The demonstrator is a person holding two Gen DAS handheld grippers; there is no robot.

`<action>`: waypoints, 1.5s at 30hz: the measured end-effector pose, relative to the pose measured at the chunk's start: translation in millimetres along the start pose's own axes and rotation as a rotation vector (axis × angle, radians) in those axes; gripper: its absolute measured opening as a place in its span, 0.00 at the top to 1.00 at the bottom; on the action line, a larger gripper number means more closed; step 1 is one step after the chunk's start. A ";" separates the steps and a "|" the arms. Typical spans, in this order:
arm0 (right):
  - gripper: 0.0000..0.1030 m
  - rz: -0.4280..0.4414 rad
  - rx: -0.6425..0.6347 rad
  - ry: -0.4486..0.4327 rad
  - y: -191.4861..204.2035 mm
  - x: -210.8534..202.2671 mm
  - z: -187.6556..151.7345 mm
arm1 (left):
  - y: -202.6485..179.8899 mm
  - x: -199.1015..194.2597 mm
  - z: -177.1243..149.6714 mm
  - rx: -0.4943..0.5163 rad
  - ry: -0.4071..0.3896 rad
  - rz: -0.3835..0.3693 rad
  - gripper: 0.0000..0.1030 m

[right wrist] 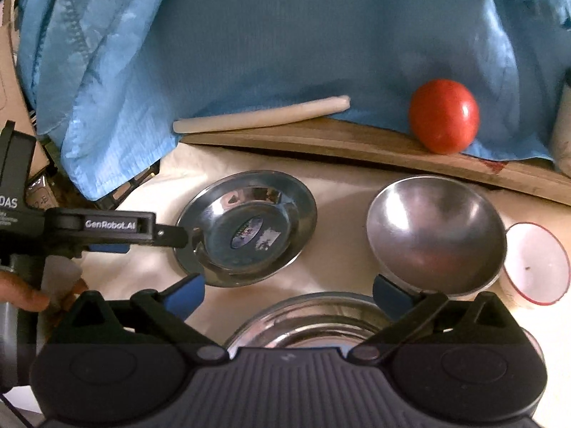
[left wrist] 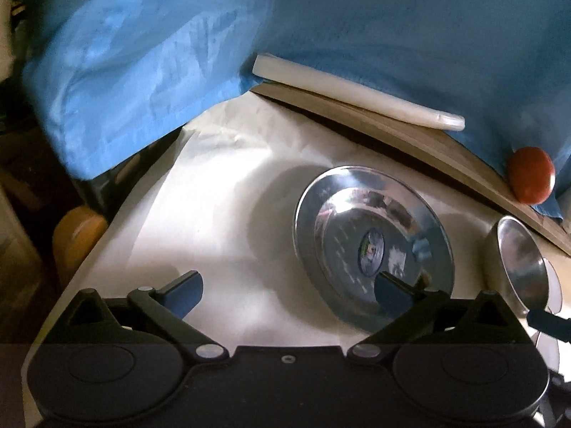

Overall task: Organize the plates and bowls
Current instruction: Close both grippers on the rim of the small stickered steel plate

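A shallow steel plate (left wrist: 373, 246) with a sticker in its middle lies on the white paper. My left gripper (left wrist: 289, 289) stands open; its right finger overlaps the plate's near rim and nothing sits between the pads. A round steel bowl (left wrist: 521, 267) stands to the right of the plate. In the right wrist view the plate (right wrist: 249, 228) and steel bowl (right wrist: 435, 235) lie side by side ahead. My right gripper (right wrist: 289, 294) is open above a clear glass bowl (right wrist: 307, 321), pads apart from it. A left-gripper fingertip (right wrist: 167, 234) reaches the plate's left rim.
A red tomato (right wrist: 444, 116) rests on a wooden board (right wrist: 321, 142) behind the dishes, beside a white cutting board (right wrist: 260, 116). Blue cloth (right wrist: 285, 35) drapes over the back. A red-rimmed white cup (right wrist: 535, 264) stands right of the steel bowl. A hand (right wrist: 21, 296) shows at left.
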State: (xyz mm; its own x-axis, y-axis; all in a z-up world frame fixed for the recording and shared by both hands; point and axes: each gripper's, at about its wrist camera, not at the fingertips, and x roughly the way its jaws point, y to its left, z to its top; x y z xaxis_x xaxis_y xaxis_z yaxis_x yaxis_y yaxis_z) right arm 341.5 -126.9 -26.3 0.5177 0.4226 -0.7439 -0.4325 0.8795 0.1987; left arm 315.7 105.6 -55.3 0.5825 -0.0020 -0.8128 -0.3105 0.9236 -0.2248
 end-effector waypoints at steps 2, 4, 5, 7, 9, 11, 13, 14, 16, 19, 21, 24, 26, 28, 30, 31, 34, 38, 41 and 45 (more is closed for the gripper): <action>0.01 0.012 -0.005 0.011 1.0 5.8 3.6 | 0.0 5.8 5.5 -0.003 0.005 -0.006 0.01; 0.00 0.023 -0.011 0.022 2.0 11.3 7.4 | -0.2 11.6 10.8 -0.005 0.011 -0.010 0.01; 0.00 0.028 -0.014 0.030 2.4 14.7 9.4 | 0.1 14.4 13.2 -0.005 0.014 -0.013 0.01; 0.00 0.034 -0.011 0.053 1.9 22.6 13.0 | -0.2 20.1 17.7 -0.004 0.022 -0.015 0.01; 0.00 0.036 -0.001 0.070 1.2 28.2 16.2 | -1.1 25.0 22.0 0.000 0.025 -0.015 0.01; 0.00 0.033 0.006 0.082 1.4 32.9 18.8 | -2.8 29.4 25.7 0.005 0.027 -0.016 0.01; 0.00 0.031 0.011 0.090 2.0 37.1 21.2 | -5.1 34.1 29.4 0.012 0.030 -0.015 0.01; 0.00 0.031 0.014 0.094 2.4 39.5 22.3 | -5.8 35.8 30.7 0.015 0.030 -0.016 0.01; 0.00 0.028 0.020 0.107 3.0 44.5 24.6 | -7.4 39.7 34.2 0.018 0.032 -0.019 0.01; 0.01 0.034 0.018 0.122 5.2 51.5 27.8 | -9.7 45.1 39.0 0.024 0.039 -0.024 0.01; 0.01 0.042 0.010 0.126 6.8 55.0 30.0 | -11.1 48.1 41.9 0.031 0.043 -0.030 0.01; 0.01 0.050 0.012 0.141 8.1 60.9 31.8 | -12.7 52.0 45.1 0.040 0.049 -0.036 0.01; 0.04 0.051 0.017 0.150 7.8 63.7 32.7 | -12.1 52.8 46.3 0.041 0.051 -0.043 0.01; 0.07 0.053 0.017 0.152 7.7 65.7 33.5 | -11.5 53.1 46.8 0.045 0.049 -0.049 0.01; 0.09 0.056 0.009 0.151 9.7 67.0 34.8 | -11.4 53.2 46.8 0.050 0.050 -0.056 0.03; 0.12 0.058 0.004 0.153 10.7 67.7 35.2 | -11.6 52.8 46.2 0.052 0.049 -0.058 0.06; 0.21 0.060 -0.009 0.158 13.6 70.2 36.6 | -14.2 52.6 45.1 0.066 0.043 -0.064 0.13; 0.29 0.054 -0.015 0.150 13.3 69.4 36.9 | -14.5 50.3 43.8 0.069 0.037 -0.084 0.30; 0.31 0.049 -0.014 0.148 14.2 70.2 37.7 | -12.3 48.8 41.7 0.054 0.032 -0.116 0.49; 0.37 0.028 -0.019 0.144 14.9 67.9 37.0 | -10.1 47.1 39.5 0.041 0.019 -0.107 0.58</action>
State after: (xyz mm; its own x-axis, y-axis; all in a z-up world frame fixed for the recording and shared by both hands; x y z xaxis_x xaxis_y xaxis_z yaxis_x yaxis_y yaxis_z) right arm 397.6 -77.0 -50.2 0.3945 0.4095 -0.8226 -0.4597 0.8631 0.2092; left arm 375.9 111.4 -70.1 0.5965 -0.1079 -0.7954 -0.2165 0.9326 -0.2889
